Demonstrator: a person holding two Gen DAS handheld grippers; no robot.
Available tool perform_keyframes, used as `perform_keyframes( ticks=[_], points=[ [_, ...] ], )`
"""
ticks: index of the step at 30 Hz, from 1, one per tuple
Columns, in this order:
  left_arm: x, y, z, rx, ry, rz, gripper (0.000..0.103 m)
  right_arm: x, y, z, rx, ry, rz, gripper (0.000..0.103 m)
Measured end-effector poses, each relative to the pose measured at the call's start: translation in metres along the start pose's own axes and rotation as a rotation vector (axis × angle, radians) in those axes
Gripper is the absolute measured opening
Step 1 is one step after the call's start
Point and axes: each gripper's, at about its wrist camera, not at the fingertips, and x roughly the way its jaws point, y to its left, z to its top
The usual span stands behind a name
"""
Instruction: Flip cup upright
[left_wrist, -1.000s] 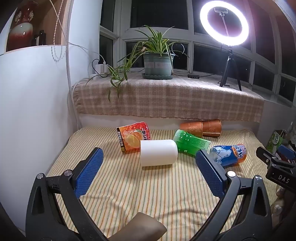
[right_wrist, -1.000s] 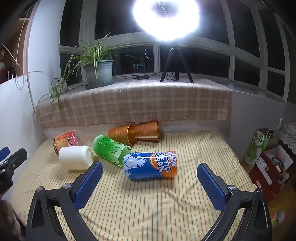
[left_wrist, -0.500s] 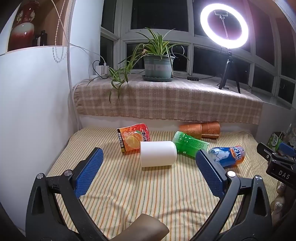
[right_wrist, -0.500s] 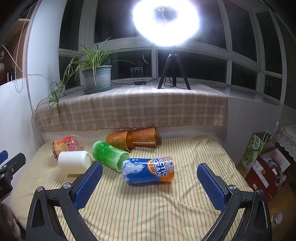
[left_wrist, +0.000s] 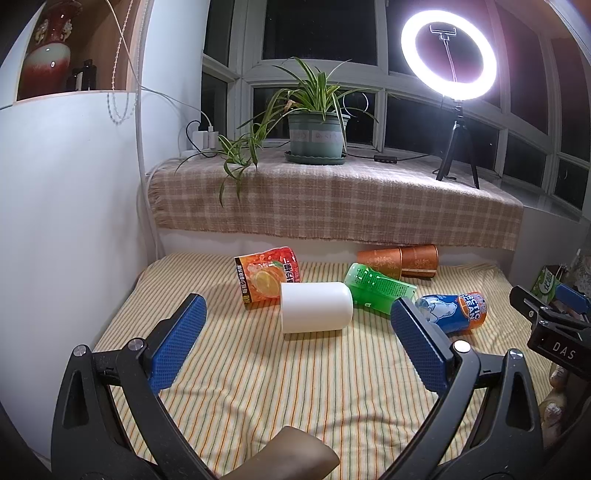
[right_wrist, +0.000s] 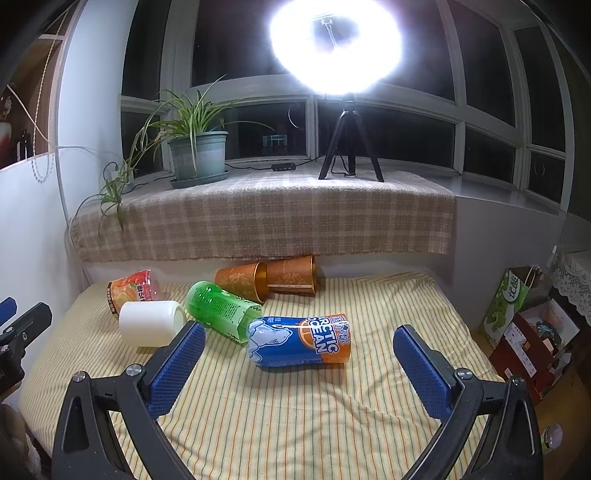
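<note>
Several cups lie on their sides on a striped cloth. A white cup (left_wrist: 315, 312) lies in the middle, also in the right wrist view (right_wrist: 151, 323). Beside it lie an orange fruit-print cup (left_wrist: 267, 277), a green cup (left_wrist: 378, 288), a blue "Arctic Ocean" cup (left_wrist: 452, 310) (right_wrist: 299, 341) and two copper cups (left_wrist: 399, 260) (right_wrist: 267, 278). My left gripper (left_wrist: 299, 349) is open and empty, short of the white cup. My right gripper (right_wrist: 299, 371) is open and empty, just short of the blue cup.
A plaid-covered window ledge (left_wrist: 332, 203) behind the cups holds a potted plant (left_wrist: 317, 136) and a ring light on a tripod (left_wrist: 454, 110). A white wall (left_wrist: 66, 221) bounds the left. Boxes (right_wrist: 528, 325) stand on the floor at the right.
Both grippers have drawn back and risen slightly, so the cups sit a little farther away and lower in each view. Nothing was grasped and no cup moved.
</note>
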Motion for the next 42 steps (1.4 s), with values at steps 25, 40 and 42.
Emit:
perform_keyframes(
  ticks=[25, 40, 42],
  points=[
    [-0.0017, 0.0009, 0.0021, -0.002, -0.002, -0.002, 0.102, 0.0001, 0.0018, 0.0001, -0.006, -0.001, 0.002, 0.103],
    [-0.0075, -0.004, 0.0079, 0.003, 0.002, -0.004, 0.102, 0.0032, 0.0034, -0.0003, -0.012, 0.006, 0.007, 0.103],
    [-0.0069, -0.0033, 0.0074, 0.0, 0.003, -0.004, 0.102, 0.0029, 0.0036, -0.0005, -0.013, 0.005, 0.007, 0.103]
  ],
)
